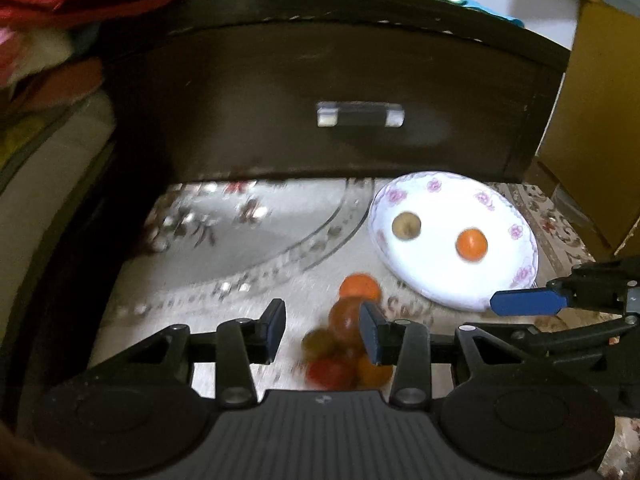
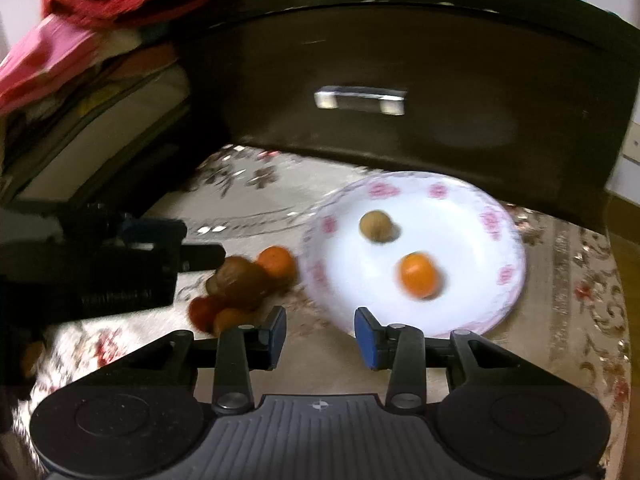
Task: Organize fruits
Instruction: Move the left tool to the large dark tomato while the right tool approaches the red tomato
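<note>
Plate (image 2: 416,316) flat on cloth, orange (image 2: 418,274) (long axis unclear, blurred)

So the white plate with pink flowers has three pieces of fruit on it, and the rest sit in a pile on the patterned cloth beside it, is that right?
Not quite: the white plate with pink flowers holds two pieces, a round orange fruit and a brownish-green one, as the right wrist view shows. The rest do sit in a pile on the patterned cloth beside it.

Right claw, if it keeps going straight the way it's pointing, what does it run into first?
Most likely the near rim of the white plate: the right claw stands open and empty just short of it. Depth is blurry, so it might meet the patterned cloth first.
</note>
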The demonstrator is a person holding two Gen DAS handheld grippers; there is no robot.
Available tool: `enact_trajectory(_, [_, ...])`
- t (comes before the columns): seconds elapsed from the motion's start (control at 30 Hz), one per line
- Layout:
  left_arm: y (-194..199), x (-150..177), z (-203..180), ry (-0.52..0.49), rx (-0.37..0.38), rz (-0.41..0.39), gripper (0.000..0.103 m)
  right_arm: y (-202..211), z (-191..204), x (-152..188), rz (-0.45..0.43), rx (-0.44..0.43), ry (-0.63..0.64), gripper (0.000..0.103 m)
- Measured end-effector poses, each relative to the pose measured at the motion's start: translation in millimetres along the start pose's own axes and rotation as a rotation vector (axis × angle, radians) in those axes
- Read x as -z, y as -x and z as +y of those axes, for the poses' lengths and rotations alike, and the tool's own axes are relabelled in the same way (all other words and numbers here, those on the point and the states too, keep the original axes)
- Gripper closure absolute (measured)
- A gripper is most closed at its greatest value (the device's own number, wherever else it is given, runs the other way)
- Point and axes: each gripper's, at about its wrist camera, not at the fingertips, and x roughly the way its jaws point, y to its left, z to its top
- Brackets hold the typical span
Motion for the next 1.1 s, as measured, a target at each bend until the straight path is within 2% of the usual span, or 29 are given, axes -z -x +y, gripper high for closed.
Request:
enact_trajectory(0.2, [9.5, 20.9, 6.2, -0.010, 0.002, 0.029, 0.056, 6.6, 7.4, 12.5, 0.025, -0.007, 0.007, 0.068])
enact_trajectory(0.4, [18.3, 29.9, 1.7, -0.017, 0.018, 0.036, 0.056, 15.4, 14.1, 39.3, 0.075, 0.002, 0.005, 0.067])
enact_trajectory(0.7, [24.6, 52.6, -21.0, -0.076, 0.055, 0.086, 0.052, 26.1, 17.4, 64.2, 0.122, 0.012, -0.003, 0.067])
enact_trajectory(1.1, [5.8, 33.8, -18.6, -0.072, 0.040, 0.056, 0.052, 10.5, 21.2, 64.5, 0.141, 0.004, 0.016, 0.067])
